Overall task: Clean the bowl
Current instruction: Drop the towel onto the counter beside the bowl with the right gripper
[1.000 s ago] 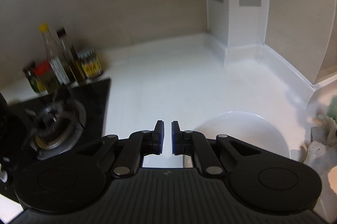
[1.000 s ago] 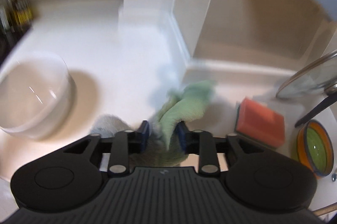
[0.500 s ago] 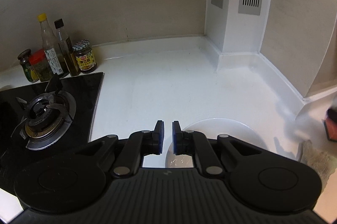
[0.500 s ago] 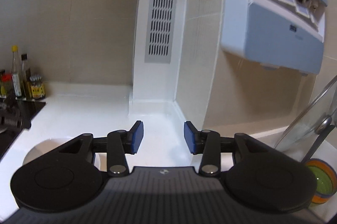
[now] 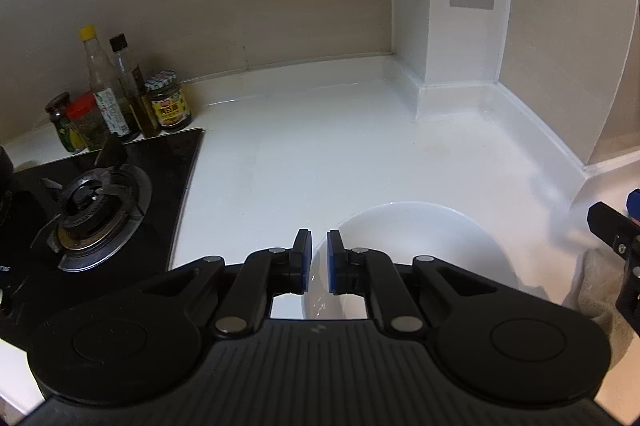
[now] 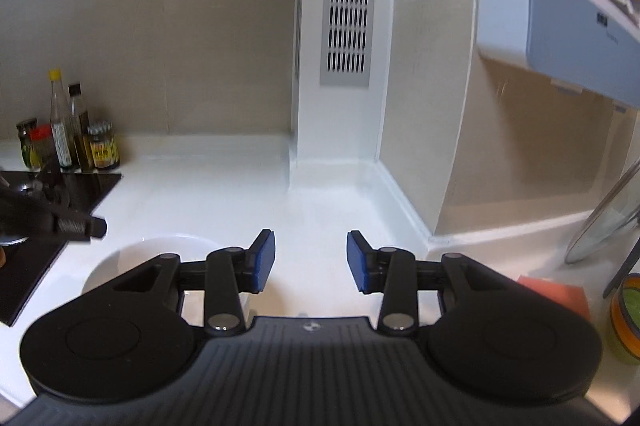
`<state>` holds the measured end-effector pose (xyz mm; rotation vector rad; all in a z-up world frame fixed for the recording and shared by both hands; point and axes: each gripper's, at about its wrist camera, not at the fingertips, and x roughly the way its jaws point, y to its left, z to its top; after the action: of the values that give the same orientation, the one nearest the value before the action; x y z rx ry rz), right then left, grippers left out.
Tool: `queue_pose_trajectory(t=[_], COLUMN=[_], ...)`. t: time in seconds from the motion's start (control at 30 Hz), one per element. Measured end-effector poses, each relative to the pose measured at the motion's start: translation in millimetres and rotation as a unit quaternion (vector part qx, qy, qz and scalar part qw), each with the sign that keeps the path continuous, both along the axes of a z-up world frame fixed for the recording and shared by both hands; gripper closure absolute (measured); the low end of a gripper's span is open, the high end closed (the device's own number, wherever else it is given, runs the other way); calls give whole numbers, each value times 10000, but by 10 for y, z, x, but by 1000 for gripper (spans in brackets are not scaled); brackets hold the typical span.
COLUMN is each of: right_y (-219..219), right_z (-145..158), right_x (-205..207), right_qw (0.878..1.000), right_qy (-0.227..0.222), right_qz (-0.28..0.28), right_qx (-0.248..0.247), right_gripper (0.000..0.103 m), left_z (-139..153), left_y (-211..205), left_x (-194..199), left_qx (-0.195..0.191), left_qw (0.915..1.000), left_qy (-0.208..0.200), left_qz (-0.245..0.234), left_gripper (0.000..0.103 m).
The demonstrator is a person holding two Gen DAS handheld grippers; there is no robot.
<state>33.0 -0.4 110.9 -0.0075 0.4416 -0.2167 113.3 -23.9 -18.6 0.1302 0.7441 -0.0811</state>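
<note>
A white bowl (image 5: 416,246) stands upright on the white counter. It also shows in the right wrist view (image 6: 160,250), low at the left. My left gripper (image 5: 319,262) is above the bowl's near left rim, its blue pads a narrow gap apart, holding nothing. My right gripper (image 6: 311,260) is open and empty, above the counter to the right of the bowl. A grey cloth (image 5: 596,286) lies on the counter right of the bowl.
A black gas hob (image 5: 96,202) lies at the left, with several bottles and jars (image 5: 116,98) behind it. An orange sponge (image 6: 556,294), a glass lid (image 6: 608,218) and an orange-rimmed container (image 6: 628,318) are at the right. A white pillar (image 6: 340,106) rises behind.
My right gripper has let go of the green cloth, opened and lifted to look across the counter. My left gripper has pulled back a little from the bowl.
</note>
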Motion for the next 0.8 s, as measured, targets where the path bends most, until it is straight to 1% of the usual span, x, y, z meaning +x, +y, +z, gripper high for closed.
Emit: queue_pose_trajectory(t=[0.1,0.17,0.33,0.43,0.53,0.7,0.8], right_y=[-16,-38,-91,-120,-138,-45,43], right_z=[-61,-111,-160,-186,-197,-150,-113], right_x=[-34,-87,-238,-302,-344,-472,-547], right_qw=[9996,9992,9981,9975,9969,9953,9940], right_qy=[259,377,536,596,644,860,944], right_qz=[-29,-64,-6,34,34,-156,-342], right_qx=[44,125,312,381,451,420,423], right_gripper=[68,68,68,68,68,68,68], left_z=[-25,-45,-88,-88,-73,-18,11], left_y=[26,33,25,14,8,-5,40], left_x=[-88,-139,-324,-437,-594,-807,-929], left_qx=[-110,-99,-12,23,-5,-33,-150], left_qw=[9999,9998,9991,9990,9989,9992,9991], left_qy=[116,185,341,343,409,387,389], left_qz=[17,42,262,280,208,57,-117], left_gripper=[95,95,95,95,95,95,95])
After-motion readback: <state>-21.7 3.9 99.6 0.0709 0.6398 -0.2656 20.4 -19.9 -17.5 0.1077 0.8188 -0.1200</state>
